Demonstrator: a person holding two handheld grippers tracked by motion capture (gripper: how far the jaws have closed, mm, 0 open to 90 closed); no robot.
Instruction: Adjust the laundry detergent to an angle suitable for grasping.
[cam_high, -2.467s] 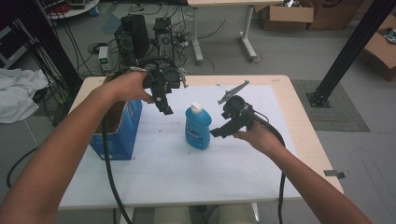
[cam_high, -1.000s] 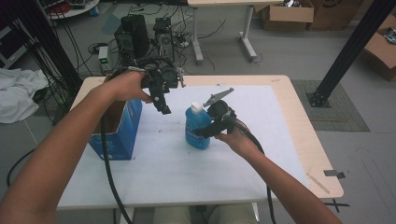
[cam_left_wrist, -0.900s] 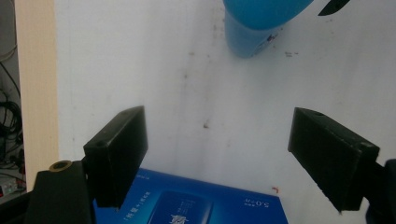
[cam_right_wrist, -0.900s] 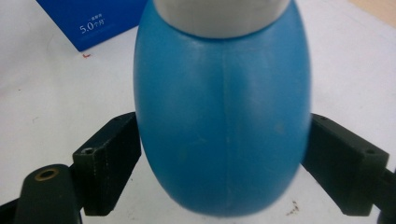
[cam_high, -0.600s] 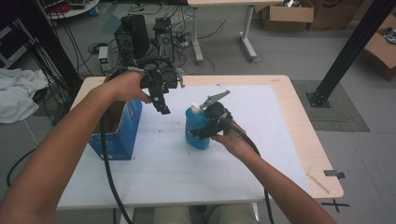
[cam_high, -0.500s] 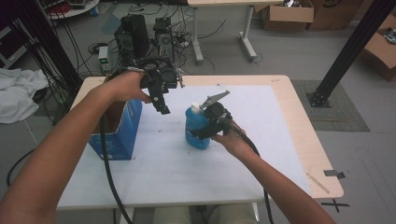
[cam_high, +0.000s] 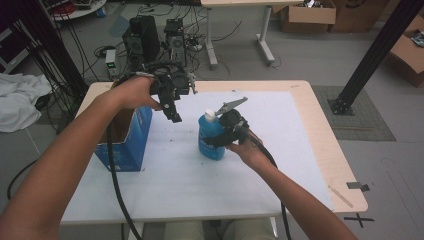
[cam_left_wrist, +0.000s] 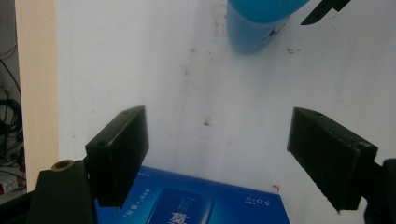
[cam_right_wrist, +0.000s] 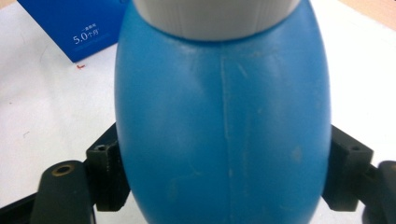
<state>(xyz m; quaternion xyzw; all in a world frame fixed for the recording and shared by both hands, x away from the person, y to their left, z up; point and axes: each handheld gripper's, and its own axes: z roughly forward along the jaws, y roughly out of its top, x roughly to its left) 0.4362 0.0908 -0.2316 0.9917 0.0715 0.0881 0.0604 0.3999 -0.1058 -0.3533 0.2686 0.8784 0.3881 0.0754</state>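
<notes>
On the desk (cam_high: 295, 155), just right of the box (cam_high: 127, 150), stood the bottle (cam_high: 210, 142) upright. Had just been closing the right gripper (cam_right_wrist: 224, 177) round its belly, fingers (cam_right_wrist: 107, 172) pressing both flanks. Called for a square, even squeeze well below the cap (cam_right_wrist: 215, 18), lest rounded plastic slip or tip. Held the left gripper (cam_left_wrist: 217, 154) over the box edge, fingers spread, pinching nothing; best left clear.
</notes>
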